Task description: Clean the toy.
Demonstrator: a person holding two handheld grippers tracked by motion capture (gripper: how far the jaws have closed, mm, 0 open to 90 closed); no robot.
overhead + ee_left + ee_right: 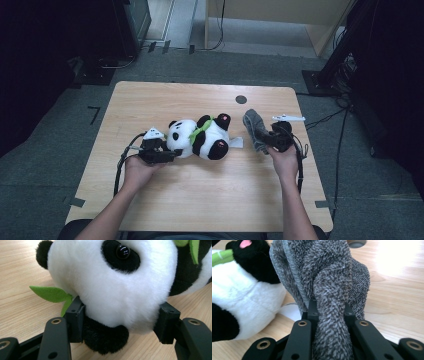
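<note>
Your left gripper (120, 325) clasps the soft, light black-and-white plush panda's (200, 137) head at table centre; your right gripper (329, 312) pinches the limp grey terry cloth (254, 129) at its three o'clock (bunch folds).

high view looks down over the table (150, 100); both gripper views sit close, sharing the panda (200, 137).

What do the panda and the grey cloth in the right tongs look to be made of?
Panda: soft plush, short fuzzy pile in white and black; glossy eye, likely plastic; green leaves look like felt, flat and matte.
Grey cloth: looped pile like microfibre or terry, stitched hem; it bunches limply.
</note>
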